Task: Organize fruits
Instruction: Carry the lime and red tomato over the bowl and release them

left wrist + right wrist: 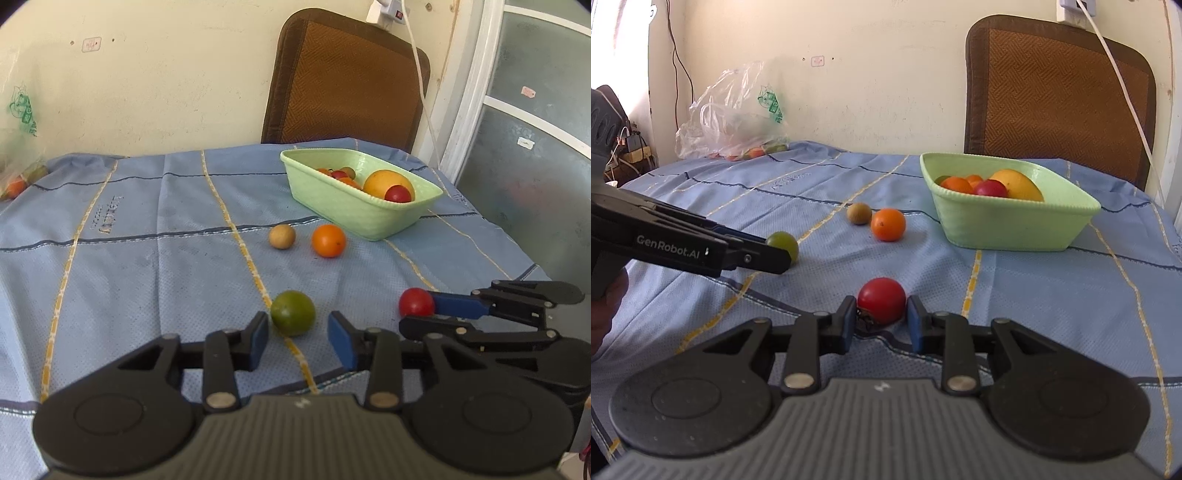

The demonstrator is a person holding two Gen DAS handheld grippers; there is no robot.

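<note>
L wrist view: left gripper (297, 334) jaws released, standing either side of the green fruit (293, 312) w/ gaps both sides, fruit resting on the blue cloth (147, 258) near the bench's front edge. Right gripper (417, 314) comes in from the right edge, jaws around the red fruit (416, 302). Tan fruit (282, 236) & orange (328, 240) sit mid-bench, just beside the green basket (354, 218) toward the far right corner. R wrist view: right gripper (881, 319) jaws clenched on the red fruit (881, 300), pads touching both sides, fruit on the cloth. Basket (1008, 225) holds several fruits. Plastic bag (731, 114) at the far left corner.
</note>
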